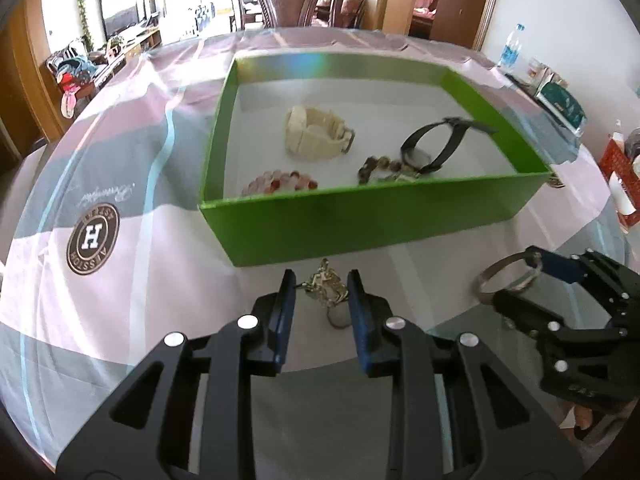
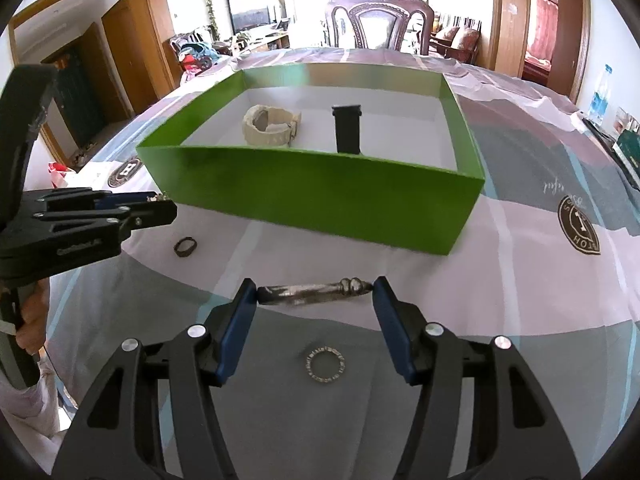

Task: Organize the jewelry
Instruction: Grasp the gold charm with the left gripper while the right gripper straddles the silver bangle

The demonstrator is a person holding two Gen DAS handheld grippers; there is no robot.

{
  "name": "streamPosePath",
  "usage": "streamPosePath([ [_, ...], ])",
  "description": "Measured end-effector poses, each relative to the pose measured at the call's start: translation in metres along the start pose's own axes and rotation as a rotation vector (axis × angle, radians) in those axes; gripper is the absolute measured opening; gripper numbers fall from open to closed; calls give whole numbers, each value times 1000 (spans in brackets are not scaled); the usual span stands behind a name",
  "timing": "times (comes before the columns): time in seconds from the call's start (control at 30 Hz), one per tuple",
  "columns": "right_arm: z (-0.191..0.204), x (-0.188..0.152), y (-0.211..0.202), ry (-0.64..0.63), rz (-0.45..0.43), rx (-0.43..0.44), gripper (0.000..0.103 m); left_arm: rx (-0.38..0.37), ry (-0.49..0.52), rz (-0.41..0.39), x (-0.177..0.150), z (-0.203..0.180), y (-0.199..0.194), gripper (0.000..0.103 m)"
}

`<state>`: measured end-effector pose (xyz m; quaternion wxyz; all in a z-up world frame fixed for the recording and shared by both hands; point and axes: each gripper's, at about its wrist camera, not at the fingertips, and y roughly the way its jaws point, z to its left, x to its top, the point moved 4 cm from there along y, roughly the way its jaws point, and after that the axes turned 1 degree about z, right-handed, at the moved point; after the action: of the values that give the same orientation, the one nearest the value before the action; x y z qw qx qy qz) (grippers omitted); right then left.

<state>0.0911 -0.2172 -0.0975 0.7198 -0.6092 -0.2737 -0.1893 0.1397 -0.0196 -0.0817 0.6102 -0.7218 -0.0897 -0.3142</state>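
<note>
A green box holds a cream watch, a black watch, a brown bead bracelet and a pink bead bracelet. My left gripper is closed around a gold chain trinket in front of the box; it also shows in the right wrist view. My right gripper is shut on a silver bangle, held across its width; it also shows in the left wrist view. A small silver ring and a dark ring lie on the cloth.
The table has a striped pink-and-grey cloth with round logos. A carved chair stands behind the table. A water bottle, a red basket and boxes sit at the right edge.
</note>
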Motion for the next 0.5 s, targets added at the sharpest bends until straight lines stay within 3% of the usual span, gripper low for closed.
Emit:
streamPosePath([
  [0.13,3,12,-16,-4,-68,22,57,-10,14,-53,10,-3,-20,26],
  [0.17,3,18,-23,-9,-97,27,45,-11,24,-72,14,-5,-26,26],
  [0.3,4,38,-39,-21,-158,27,44,1,35,-109,29,-4,-36,26],
  [0.4,0,47,-39,-22,-160,-29,44,14,22,-111,33,0,-37,26],
  [0.5,-11,40,-32,2,-125,-22,44,8,17,-95,27,2,-34,26],
])
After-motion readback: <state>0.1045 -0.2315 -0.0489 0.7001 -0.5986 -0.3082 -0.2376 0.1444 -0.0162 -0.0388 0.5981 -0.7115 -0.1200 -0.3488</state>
